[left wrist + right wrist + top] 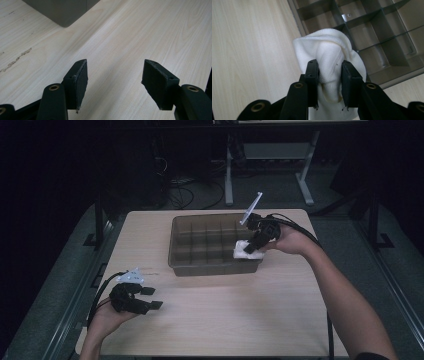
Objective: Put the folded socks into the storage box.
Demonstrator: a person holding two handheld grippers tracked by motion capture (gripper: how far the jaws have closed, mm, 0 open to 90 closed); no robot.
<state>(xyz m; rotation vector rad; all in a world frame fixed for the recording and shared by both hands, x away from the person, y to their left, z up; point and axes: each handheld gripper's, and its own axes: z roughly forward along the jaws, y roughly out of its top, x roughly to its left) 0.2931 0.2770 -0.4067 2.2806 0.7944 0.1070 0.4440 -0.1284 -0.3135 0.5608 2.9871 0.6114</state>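
Your right gripper (329,86) pinches the soft, light white cloth (329,56) mid-bundle; your left gripper (115,82) gapes empty.

You have a white knitted cloth (329,57), soft and ribbed, bunched into a rounded wad with folds running across its top. It sits up off the table at the near right corner of the grey-brown divided bin (180,257), over the rim and partly above the corner compartment. That bin is a shallow, translucent rectangular tray split by thin partitions into rows of small cells, lying flat near the middle of the table.
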